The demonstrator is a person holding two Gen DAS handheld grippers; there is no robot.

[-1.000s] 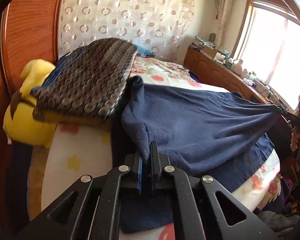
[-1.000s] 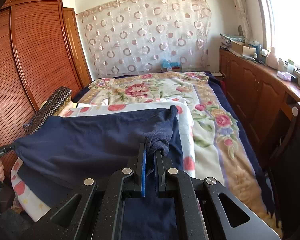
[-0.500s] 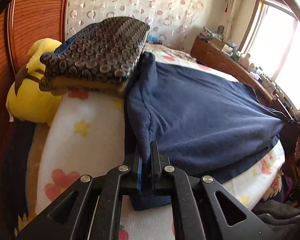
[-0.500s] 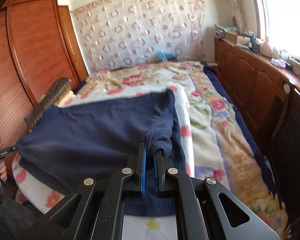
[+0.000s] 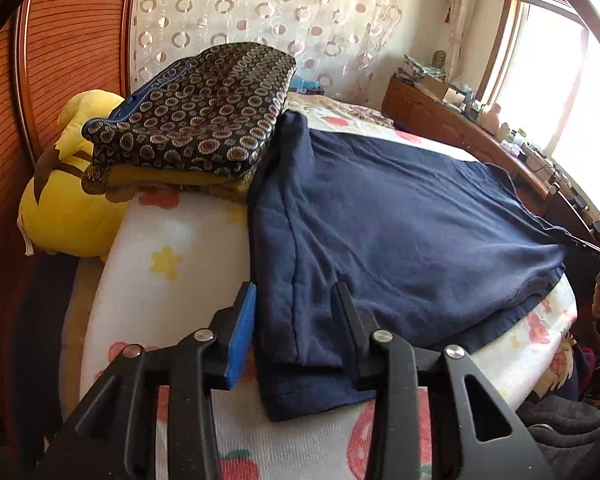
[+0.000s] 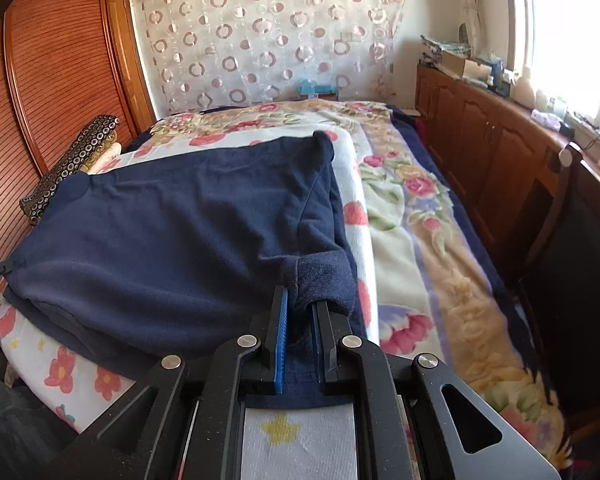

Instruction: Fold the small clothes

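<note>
A navy fleece garment lies folded and flat on the flowered white blanket at the foot of the bed. My left gripper is opening. Its jaws stand wide apart either side of the garment's near left edge, and neither pad presses on the cloth. My right gripper is starting to open, with a bunched cuff of the navy garment still filling the narrow gap between its pads. Its tip shows in the left wrist view at the garment's right corner.
A folded dark patterned cloth stack sits on the bed touching the garment's far left corner, beside a yellow plush toy. A wooden wardrobe runs along the left. Wooden cabinets and a dark chair line the right side.
The garment has come down flat onto the blanket. My left jaws have sprung apart and let its edge go. My right jaws have parted slightly around the cuff.
</note>
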